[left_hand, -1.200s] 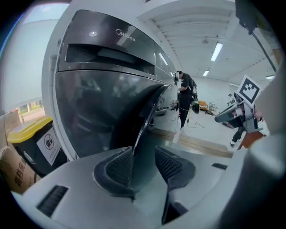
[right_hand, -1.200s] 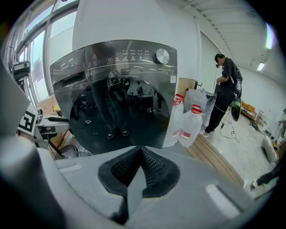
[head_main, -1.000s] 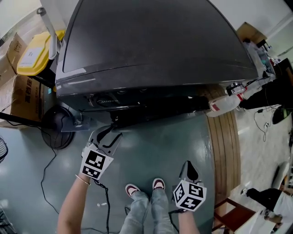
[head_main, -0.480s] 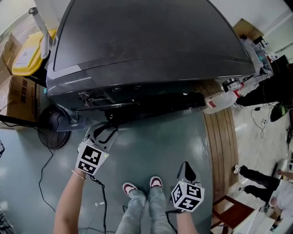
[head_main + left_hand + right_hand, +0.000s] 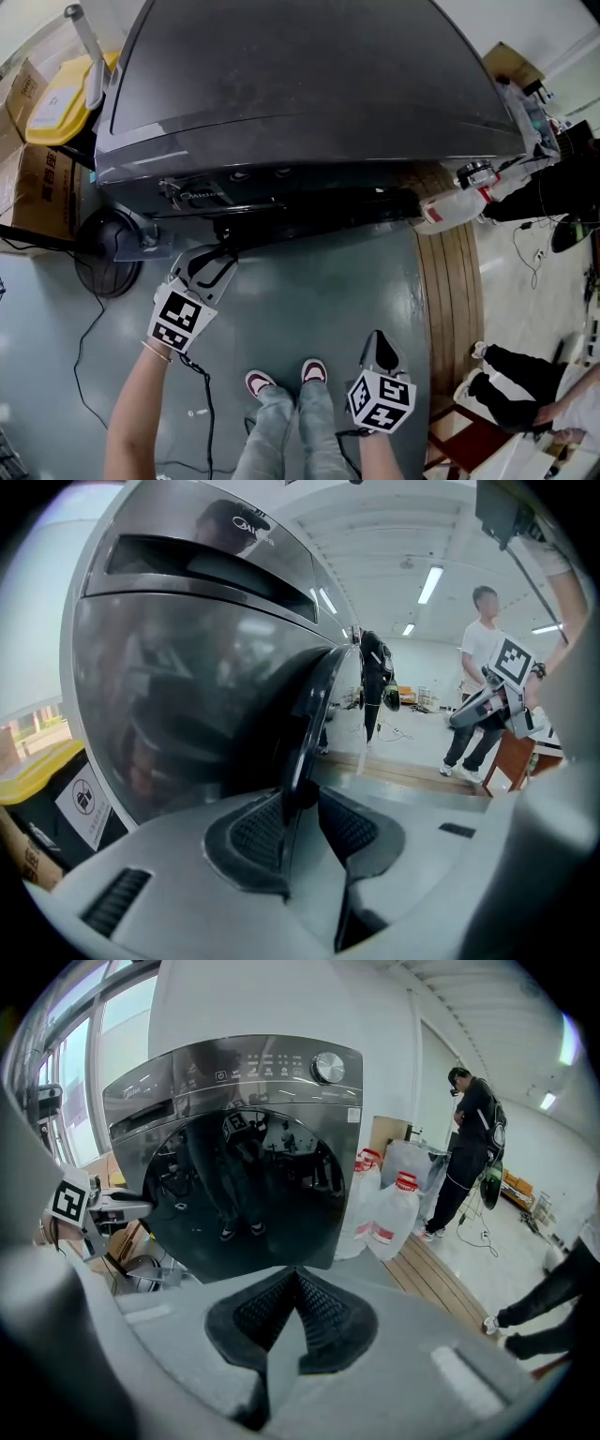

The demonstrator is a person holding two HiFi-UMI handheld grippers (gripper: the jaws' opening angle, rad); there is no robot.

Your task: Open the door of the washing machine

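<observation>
Upper left, head view: yellow bin lid (image 5: 54,105) by cardboard boxes (image 5: 36,192); round black base (image 5: 101,255) at left edge; right side: clear jugs w/ red caps (image 5: 452,212) at top of wooden planks (image 5: 455,300); bystander in black (image 5: 472,1147) upper right, right gripper view.

I'm seeing bright, even indoor light. Ceiling strip lights (image 5: 431,581) are glowing overhead, and windows (image 5: 66,1082) are blowing out white at the left of the right gripper view. The door (image 5: 244,1194) is mirroring the room, and soft glare is streaking the washing machine (image 5: 281,75) top. Every view is bending hard toward black corners. The left gripper (image 5: 300,803) and right gripper (image 5: 295,1279) are blurring up close, and shadows are lying faint on the floor (image 5: 309,300).
</observation>
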